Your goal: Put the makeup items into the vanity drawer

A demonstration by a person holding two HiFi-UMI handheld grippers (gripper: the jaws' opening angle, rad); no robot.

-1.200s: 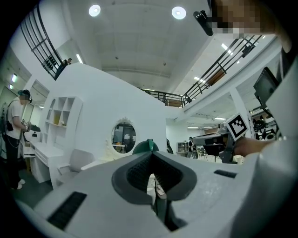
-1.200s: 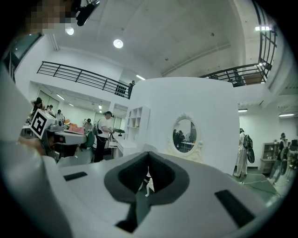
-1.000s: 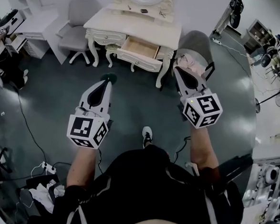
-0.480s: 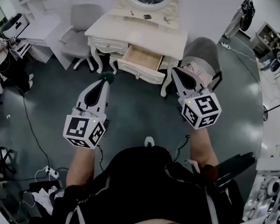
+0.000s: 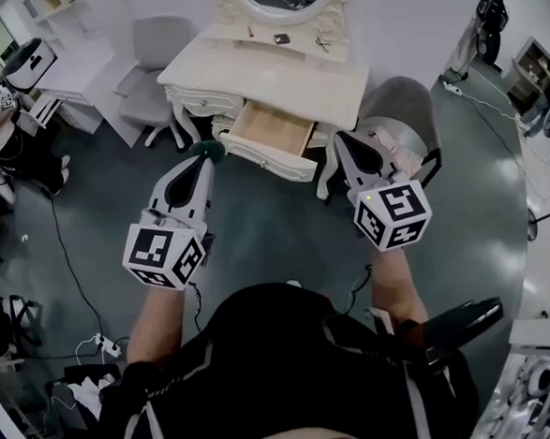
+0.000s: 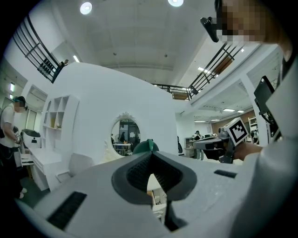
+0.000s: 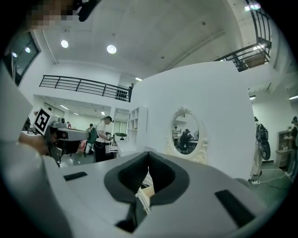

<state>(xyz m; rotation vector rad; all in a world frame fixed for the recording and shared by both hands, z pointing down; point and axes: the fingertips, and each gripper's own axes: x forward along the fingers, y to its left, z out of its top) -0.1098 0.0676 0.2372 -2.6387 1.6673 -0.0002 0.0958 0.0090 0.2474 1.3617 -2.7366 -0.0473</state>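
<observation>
Near open drawer: left gripper pinches green item, right gripper closed

A grey chair stands beside a white desk; a power strip lies on the floor.

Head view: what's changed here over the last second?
The vanity and its open drawer have slid down the frame: the person is stepping closer. The foot seen earlier is now hidden. Unchanged: left tongs shut on the green item, right tongs shut, drawer open.
</observation>
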